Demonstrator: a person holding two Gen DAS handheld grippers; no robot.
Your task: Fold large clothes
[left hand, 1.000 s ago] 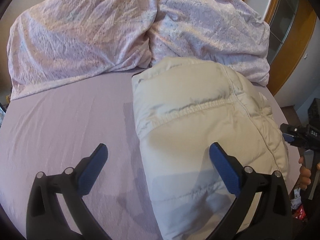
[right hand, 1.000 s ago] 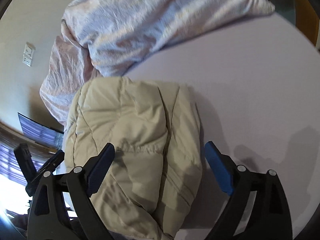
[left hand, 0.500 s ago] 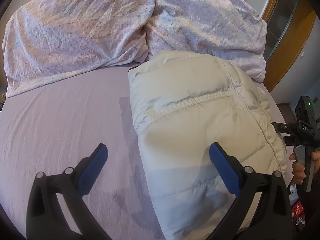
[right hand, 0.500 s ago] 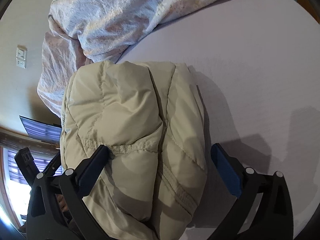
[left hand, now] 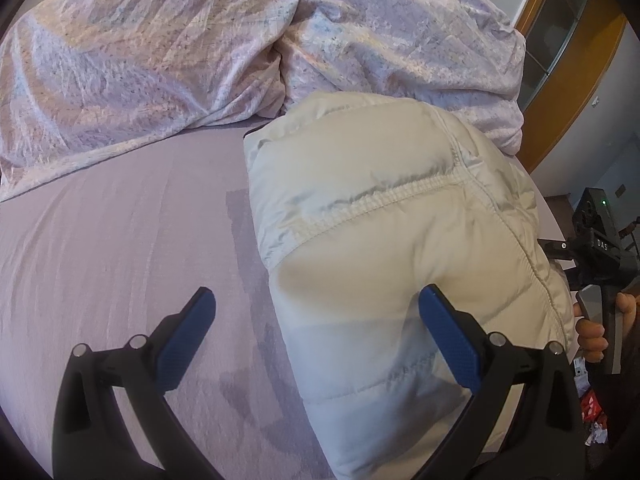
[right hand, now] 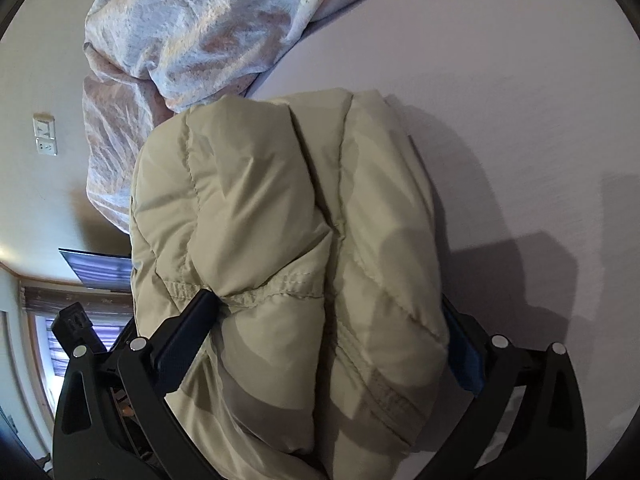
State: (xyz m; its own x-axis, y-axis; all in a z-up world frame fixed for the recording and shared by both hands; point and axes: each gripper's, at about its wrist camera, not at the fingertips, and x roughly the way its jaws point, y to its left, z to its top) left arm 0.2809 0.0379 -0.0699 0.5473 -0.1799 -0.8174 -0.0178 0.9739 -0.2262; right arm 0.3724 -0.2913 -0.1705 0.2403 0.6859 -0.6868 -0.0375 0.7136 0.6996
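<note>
The right gripper (right hand: 328, 344), jaws just spread to their widest, straddles the near end of a folded cream puffer jacket (right hand: 280, 248) without yet pinching it; the judged next move is to close on the bundle. The left gripper (left hand: 316, 340) hangs open and empty over the jacket's left edge. The jacket lies along the bed's (left hand: 100, 240) right side, its far end against the rumpled duvet (left hand: 160, 52).

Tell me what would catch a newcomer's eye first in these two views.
The puffy cream jacket, folded into a thick bundle, dominates both views, lying on the lilac sheet near the bed's edge. Behind it a crumpled pale floral duvet is heaped across the far side. The right tongs straddle the bundle with jaws wide, having just opened, while the left tongs stand open over its near corner and the bare sheet.
</note>
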